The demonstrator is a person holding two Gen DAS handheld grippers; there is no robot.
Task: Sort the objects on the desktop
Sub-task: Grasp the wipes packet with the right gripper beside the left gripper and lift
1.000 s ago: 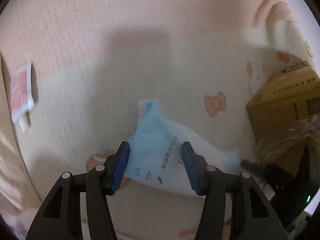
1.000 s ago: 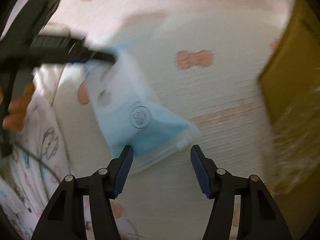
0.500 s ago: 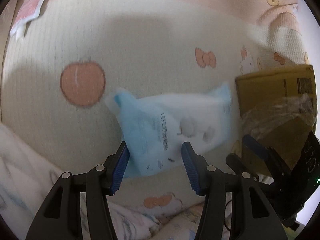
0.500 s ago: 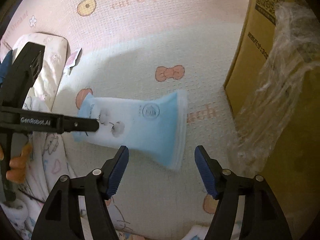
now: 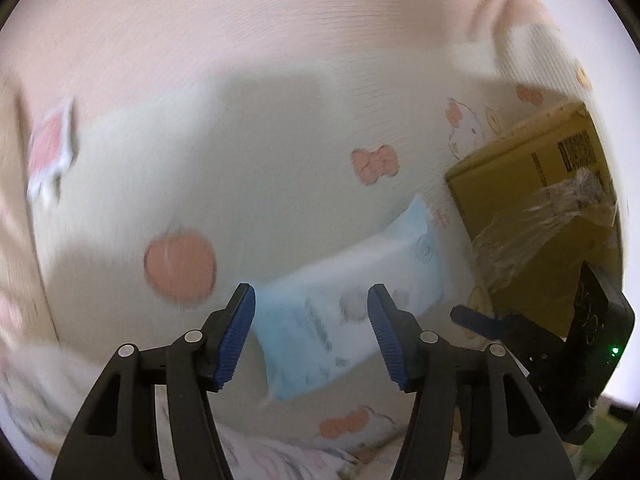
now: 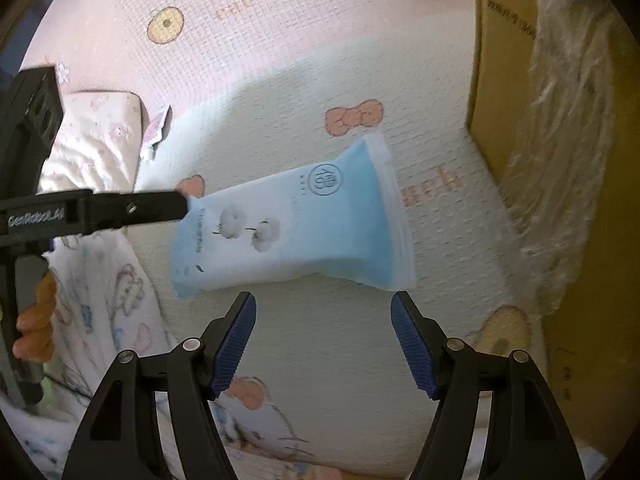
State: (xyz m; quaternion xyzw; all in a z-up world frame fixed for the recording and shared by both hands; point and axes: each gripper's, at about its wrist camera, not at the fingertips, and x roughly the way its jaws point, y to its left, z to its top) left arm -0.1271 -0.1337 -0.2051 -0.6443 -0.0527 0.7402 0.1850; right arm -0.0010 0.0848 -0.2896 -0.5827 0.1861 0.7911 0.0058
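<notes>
pouch (image 6: 292, 232) between left tongs (image 5: 311, 336), spread | right tongs (image 6: 324, 344) spread, beside

The left-wrist view is smeared by motion blur: the print on the blue pouch (image 5: 348, 312) cannot be read, and the pink-and-white packet (image 5: 50, 160) at the left is reduced to a streak. The cardboard box (image 5: 532, 200) is cut off by the lens edge in both views, its label partly veiled by crumpled plastic film (image 5: 552, 224). In the right-wrist view, the pouch's small side text is too fine to make out, and the left gripper (image 6: 182, 210) is seen only side-on, its fingertips hidden where the pouch corner is met.
</notes>
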